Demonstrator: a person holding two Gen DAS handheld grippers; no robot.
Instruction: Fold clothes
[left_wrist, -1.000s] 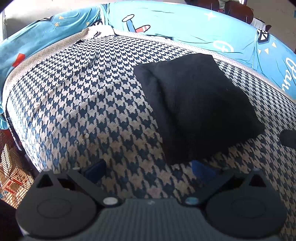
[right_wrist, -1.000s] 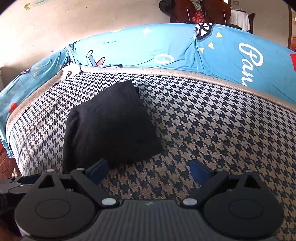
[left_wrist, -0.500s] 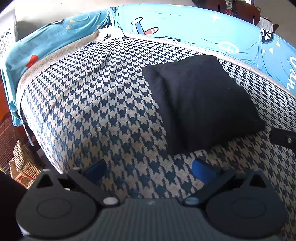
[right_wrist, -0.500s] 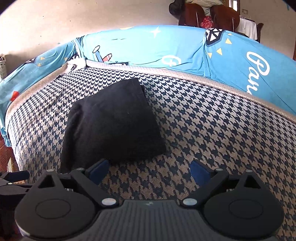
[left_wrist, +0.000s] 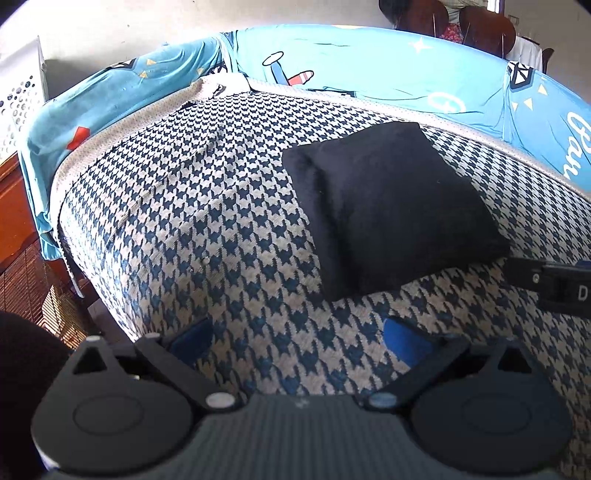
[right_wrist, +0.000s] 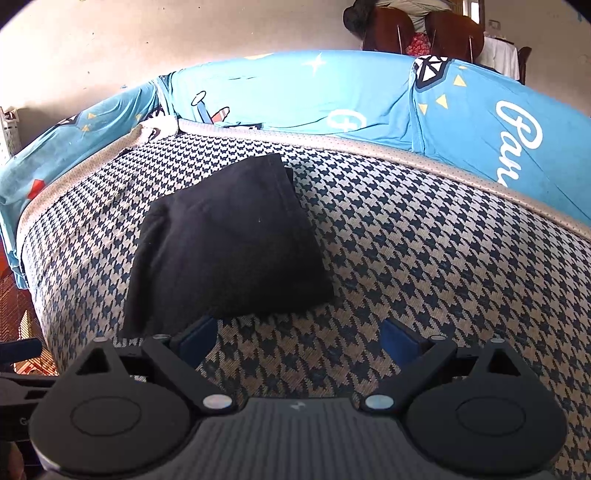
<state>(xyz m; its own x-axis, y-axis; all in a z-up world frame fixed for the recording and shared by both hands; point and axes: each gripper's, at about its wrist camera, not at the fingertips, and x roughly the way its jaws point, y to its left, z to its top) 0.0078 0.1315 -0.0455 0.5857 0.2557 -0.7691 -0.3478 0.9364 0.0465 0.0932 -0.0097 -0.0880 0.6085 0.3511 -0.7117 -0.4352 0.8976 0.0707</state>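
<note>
Claws (left_wrist: 299, 339) (right_wrist: 299, 338) gape empty before folded black garment (right_wrist: 225, 251).

In the left wrist view, bare checked cover (left_wrist: 192, 206) is stretching across the left and centre of the frame, giving open room. The folded black cloth (left_wrist: 391, 206) is taking up the centre right. Another gripper (left_wrist: 550, 282) is poking in at the right edge, just beside the cloth. A blue sheet (left_wrist: 369, 62) is rising along the top.

In the right wrist view, cover is lying free at right (right_wrist: 443, 240); the cloth (right_wrist: 229, 240) is filling the centre left.
</note>
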